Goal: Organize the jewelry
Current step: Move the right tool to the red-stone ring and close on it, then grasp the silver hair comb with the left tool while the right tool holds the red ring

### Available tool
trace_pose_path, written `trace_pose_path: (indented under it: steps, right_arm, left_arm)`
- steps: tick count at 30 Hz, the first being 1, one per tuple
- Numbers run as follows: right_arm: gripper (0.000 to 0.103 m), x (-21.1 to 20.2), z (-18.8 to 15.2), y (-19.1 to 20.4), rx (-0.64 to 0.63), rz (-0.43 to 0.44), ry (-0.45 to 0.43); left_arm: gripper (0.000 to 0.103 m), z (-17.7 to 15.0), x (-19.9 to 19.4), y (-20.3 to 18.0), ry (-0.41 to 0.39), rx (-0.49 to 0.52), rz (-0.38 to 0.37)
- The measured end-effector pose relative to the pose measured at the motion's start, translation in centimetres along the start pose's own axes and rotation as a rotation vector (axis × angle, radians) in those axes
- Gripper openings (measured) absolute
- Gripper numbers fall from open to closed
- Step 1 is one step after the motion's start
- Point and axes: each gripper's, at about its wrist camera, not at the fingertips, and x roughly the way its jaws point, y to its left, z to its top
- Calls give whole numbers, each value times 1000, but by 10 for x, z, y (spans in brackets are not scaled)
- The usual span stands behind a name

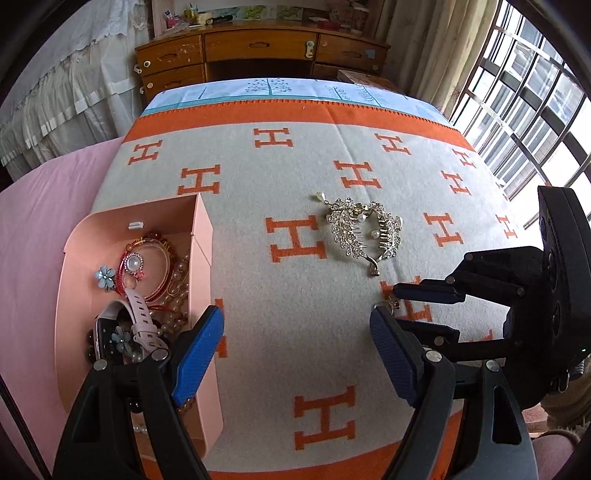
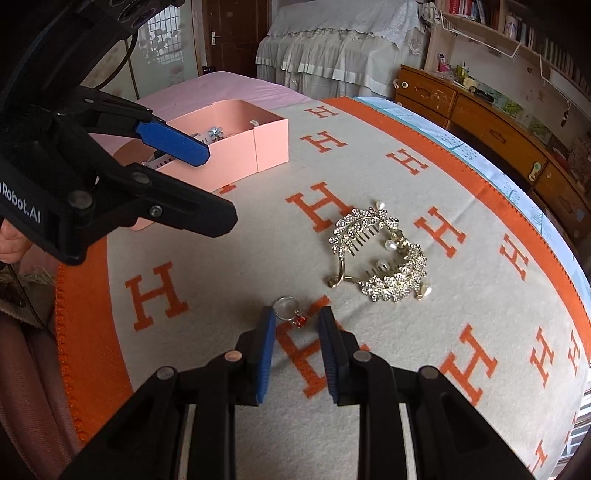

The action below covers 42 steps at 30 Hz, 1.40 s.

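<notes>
Your right gripper [image 2: 297, 326], jaws narrowed and holding nothing, points at the ring [image 2: 290, 310] lying on the blanket [image 2: 221, 266] just past its tips, nearer than your empty, wide-open left gripper [image 1: 295, 336].

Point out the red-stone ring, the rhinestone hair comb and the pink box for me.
red-stone ring [image 2: 300, 319]: right wrist view, red stone.
rhinestone hair comb [image 2: 384, 284]: right wrist view, lower leaf spray.
pink box [image 2: 271, 146]: right wrist view, outer side wall.

A home bedroom: lace-covered bed [image 2: 332, 40], wooden dresser [image 1: 258, 51], curtained window [image 1: 517, 92], bookshelf [image 2: 491, 18].
</notes>
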Motion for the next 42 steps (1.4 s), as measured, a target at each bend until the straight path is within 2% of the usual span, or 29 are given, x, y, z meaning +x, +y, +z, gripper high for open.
trace_pose_path:
  steps: [5,8,17,24,28,32,34,37,39,42]
  right_arm:
    - [18,-1,-1,0,-28,17,-6]
    - [8,-1,-1,1,-50,25,-2]
    - [7,-4,-5,6,-37,-13,-19]
    - [7,-21,-18,-12,100,-39,-65]
    - [7,-40,-23,-36,238,-87,-122]
    - [7,-57,-32,-59,379,-99,-186]
    - [7,-61,-37,-65,413,-101,-207]
    - [7,-61,-42,-71,439,-104,-213]
    - [7,-61,-44,-73,452,-95,-212]
    - [7,-61,-45,-73,457,-86,-220]
  left_arm:
    - [80,-1,1,-3,5,2,8]
    - [80,-1,1,-2,6,-4,8]
    - [80,2,4,-1,16,-5,6]
    - [80,10,8,-10,20,19,-8]
    - [80,23,17,-19,31,38,-5]
    - [80,43,28,-30,37,50,21]
    - [80,54,37,-34,55,43,50]
    - [80,70,46,-38,84,17,8]
    - [79,77,53,-41,104,-1,14]
    - [69,83,63,-45,144,-10,27]
